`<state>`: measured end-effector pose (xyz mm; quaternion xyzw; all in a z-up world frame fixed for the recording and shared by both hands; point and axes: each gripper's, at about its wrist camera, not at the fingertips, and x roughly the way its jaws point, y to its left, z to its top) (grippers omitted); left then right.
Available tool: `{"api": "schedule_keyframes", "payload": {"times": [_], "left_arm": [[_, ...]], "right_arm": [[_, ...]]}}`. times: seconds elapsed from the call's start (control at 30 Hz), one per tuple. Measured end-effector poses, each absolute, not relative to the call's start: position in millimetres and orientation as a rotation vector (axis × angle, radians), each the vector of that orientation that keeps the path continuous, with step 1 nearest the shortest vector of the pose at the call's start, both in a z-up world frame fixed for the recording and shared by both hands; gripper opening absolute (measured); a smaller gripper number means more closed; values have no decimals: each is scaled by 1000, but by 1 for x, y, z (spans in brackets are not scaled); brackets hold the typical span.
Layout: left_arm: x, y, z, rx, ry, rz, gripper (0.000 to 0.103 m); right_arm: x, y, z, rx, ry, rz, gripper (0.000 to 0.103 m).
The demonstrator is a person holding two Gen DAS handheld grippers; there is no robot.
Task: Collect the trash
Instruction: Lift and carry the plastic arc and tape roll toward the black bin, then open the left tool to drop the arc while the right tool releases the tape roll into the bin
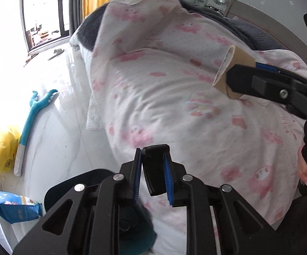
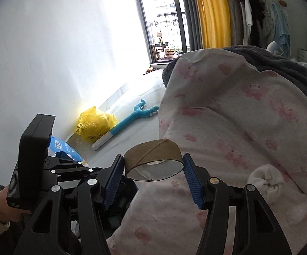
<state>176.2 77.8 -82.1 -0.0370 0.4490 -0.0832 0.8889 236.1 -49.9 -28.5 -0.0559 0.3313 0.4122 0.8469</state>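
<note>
Two grippers are out over the bed, and only one of ours carries anything. Our right gripper (image 2: 153,177) has its blue pads pressed on either side of a cardboard tube (image 2: 153,158), an empty paper roll core, held clear above the pink-printed quilt (image 2: 249,127). Our left gripper (image 1: 153,174) is closed to a narrow gap; a small dark flat piece sits between its fingers, and we cannot tell what that piece is. We judge the pick-up done and the carry in hand: the tube must now go to a trash spot. A yellow plastic bag (image 2: 93,124) lies on the floor by the wall, near a blue plush toy (image 2: 132,120) and a blue packet (image 2: 65,148); if that bag is the bin, we need to swing away from the bed and lower the tube over its mouth before letting go
</note>
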Motion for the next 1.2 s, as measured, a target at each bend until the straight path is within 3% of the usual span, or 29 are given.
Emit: {"api": "schedule_keyframes", "payload": {"times": [0.87,1.07,1.2], "left_arm": [[140,186,-157,-223,1234,-36,23],[129,202,-158,-229,1234,-3,52],[123,214,-154,-239,1208,10,64]], "right_arm": [[206,69,-47,-201,749,1019,58],[204,90,-56,-216,773,1027,58],[202,103,-64,-227,794,1028,58]]}}
